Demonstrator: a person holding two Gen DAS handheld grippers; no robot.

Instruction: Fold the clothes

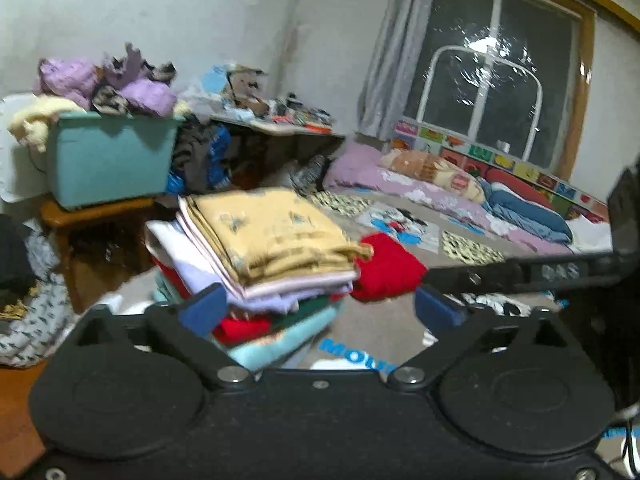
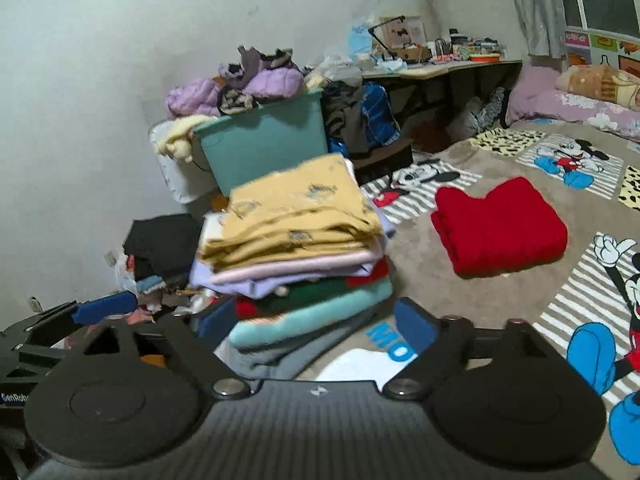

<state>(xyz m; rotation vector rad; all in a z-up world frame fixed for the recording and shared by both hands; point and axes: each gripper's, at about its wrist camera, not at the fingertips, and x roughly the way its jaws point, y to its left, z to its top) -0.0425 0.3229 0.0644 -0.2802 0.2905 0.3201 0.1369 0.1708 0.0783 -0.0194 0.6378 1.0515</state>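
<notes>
A stack of folded clothes (image 1: 260, 264) stands on the cartoon-print rug, with a yellow folded garment (image 1: 272, 232) on top; it also shows in the right wrist view (image 2: 296, 256). A folded red garment (image 1: 390, 266) lies on the rug just right of the stack, and shows in the right wrist view (image 2: 500, 226). My left gripper (image 1: 320, 308) is open and empty, close in front of the stack. My right gripper (image 2: 316, 320) is open and empty, also just in front of the stack. The left gripper's blue fingertip (image 2: 106, 306) shows at the left of the right wrist view.
A teal bin (image 2: 264, 148) heaped with unfolded purple and cream clothes stands behind the stack on a low wooden table (image 1: 96, 208). A cluttered desk (image 2: 448, 68) runs along the back wall. Bedding (image 1: 460, 188) lies under the window. Dark clothes (image 2: 164, 244) lie left of the stack.
</notes>
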